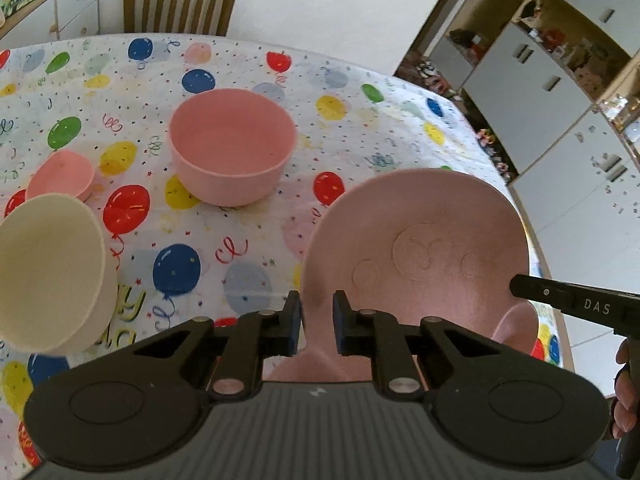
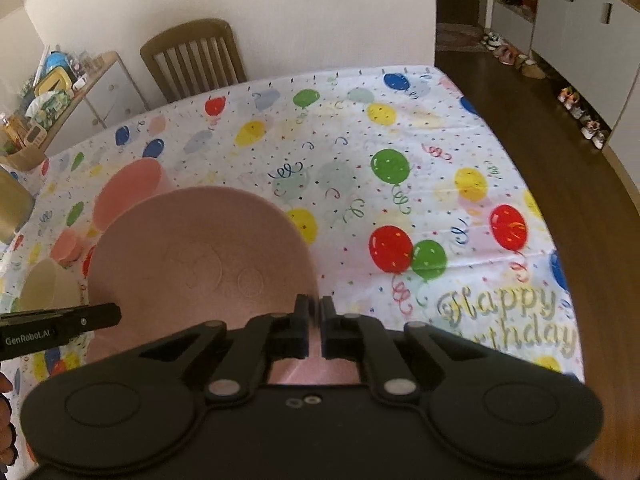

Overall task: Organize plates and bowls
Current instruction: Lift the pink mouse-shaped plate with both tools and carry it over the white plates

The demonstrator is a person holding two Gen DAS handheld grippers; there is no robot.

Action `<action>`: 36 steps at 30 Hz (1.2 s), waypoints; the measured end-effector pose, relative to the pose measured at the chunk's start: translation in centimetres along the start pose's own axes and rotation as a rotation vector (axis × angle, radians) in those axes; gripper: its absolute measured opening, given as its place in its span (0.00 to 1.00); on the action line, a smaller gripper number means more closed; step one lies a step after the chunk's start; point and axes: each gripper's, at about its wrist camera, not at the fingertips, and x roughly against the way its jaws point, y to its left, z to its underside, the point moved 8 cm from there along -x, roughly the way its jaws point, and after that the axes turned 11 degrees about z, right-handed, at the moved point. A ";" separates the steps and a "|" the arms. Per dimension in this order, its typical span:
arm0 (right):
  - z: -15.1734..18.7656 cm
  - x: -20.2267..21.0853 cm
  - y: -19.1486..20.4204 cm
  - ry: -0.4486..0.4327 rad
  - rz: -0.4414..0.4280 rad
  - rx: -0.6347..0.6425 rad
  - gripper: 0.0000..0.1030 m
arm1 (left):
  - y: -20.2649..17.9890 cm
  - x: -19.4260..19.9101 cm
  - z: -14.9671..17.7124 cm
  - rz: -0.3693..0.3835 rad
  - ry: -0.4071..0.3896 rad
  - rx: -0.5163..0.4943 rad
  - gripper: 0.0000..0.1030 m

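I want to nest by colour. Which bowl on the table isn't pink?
The cream bowl at the left wrist view's left edge. The big bowl and the small bowl behind it are both pink.

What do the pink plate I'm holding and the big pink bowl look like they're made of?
Pale pink round plate: matte, faintly speckled, with embossed circles; probably wheat-straw or bamboo-fibre plastic. Large salmon-pink bowl: the same dull, glare-free finish and a thick rim; likely similar, not ceramic.
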 end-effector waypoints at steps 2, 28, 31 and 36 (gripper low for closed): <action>0.6 1.3 -0.1 -0.010 0.007 -0.010 0.04 | -0.5 1.1 0.5 0.012 -0.003 -0.010 0.15; 15.8 10.5 -0.9 0.074 0.081 -0.178 0.04 | -2.6 8.6 13.6 0.082 0.170 -0.126 0.15; 17.2 10.7 -1.0 0.093 0.087 -0.193 0.04 | -2.7 8.7 14.9 0.084 0.197 -0.137 0.15; 19.5 10.5 -1.2 0.131 0.092 -0.215 0.04 | -2.6 8.4 16.6 0.067 0.239 -0.149 0.15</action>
